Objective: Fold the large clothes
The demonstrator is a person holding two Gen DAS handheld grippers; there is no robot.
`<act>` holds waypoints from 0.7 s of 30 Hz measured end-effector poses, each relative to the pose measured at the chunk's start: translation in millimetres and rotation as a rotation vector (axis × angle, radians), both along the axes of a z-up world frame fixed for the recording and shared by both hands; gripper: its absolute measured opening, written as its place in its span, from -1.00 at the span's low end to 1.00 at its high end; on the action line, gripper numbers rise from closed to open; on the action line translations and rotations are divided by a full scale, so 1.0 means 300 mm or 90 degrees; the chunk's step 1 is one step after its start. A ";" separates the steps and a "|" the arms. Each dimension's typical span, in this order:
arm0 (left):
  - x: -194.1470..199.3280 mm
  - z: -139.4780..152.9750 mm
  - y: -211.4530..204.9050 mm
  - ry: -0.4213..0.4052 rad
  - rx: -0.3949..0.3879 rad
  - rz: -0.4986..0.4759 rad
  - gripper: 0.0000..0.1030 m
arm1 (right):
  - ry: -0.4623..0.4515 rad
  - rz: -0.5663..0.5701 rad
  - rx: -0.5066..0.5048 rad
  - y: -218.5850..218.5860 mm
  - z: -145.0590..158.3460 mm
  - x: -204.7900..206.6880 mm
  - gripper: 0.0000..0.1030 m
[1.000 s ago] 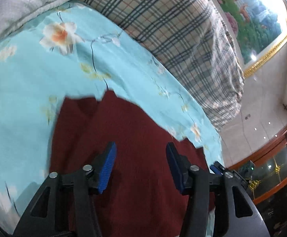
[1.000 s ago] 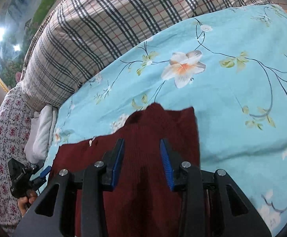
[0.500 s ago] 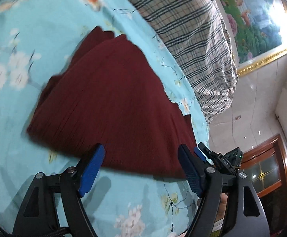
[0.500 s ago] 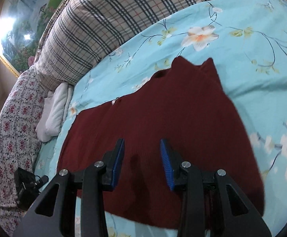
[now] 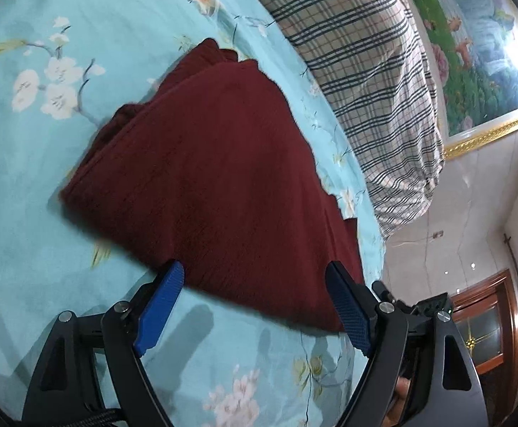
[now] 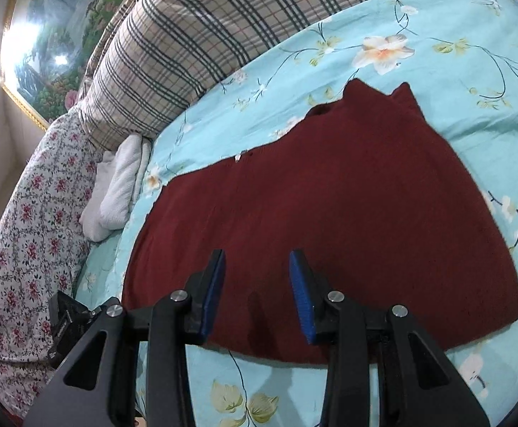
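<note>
Left wrist view is filled nearest by the left gripper [image 5: 255, 283], whose blue-padded jaws have just been opening and now stand wide apart with nothing clamped, the near hem of the dark red knitted garment [image 5: 216, 178] lying just beyond them on the light blue floral bedsheet [image 5: 27, 185]. From the right wrist view the right gripper [image 6: 257, 284] is seen with its jaws partly apart above the same garment, no cloth being pinched. The garment is judged already folded at least once, layered edges being visible at its far end; further folds into a compact shape are judged to remain. Counted: one red garment, two grippers, one bedsheet, one white folded towel [image 6: 116, 185], one beige plaid quilt [image 6: 202, 35], one floral-print cover [image 6: 20, 235] and one framed landscape painting [image 5: 479, 42].
</note>
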State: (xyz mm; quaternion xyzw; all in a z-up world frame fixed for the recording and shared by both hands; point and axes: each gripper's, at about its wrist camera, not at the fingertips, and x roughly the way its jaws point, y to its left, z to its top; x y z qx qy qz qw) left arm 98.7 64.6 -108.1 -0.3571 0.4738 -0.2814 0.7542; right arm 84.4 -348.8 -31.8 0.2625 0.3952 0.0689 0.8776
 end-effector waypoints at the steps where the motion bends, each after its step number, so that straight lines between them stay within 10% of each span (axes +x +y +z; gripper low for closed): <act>1: -0.014 -0.001 0.005 0.007 0.000 0.004 0.60 | 0.000 0.001 -0.001 0.002 0.002 0.001 -0.25; 10: 0.109 -0.017 -0.022 -0.039 0.015 0.079 0.59 | 0.002 0.035 -0.013 0.088 -0.011 0.052 -0.26; 13: 0.159 -0.011 -0.055 -0.061 0.032 0.078 0.31 | 0.003 0.046 -0.029 0.117 -0.014 0.097 -0.44; 17: 0.199 -0.051 -0.052 -0.038 0.009 0.059 -0.67 | 0.008 0.098 -0.060 0.189 0.000 0.203 -0.80; 21: 0.201 -0.022 -0.050 -0.055 -0.001 0.054 -0.69 | 0.032 0.171 -0.109 0.302 -0.018 0.320 -0.85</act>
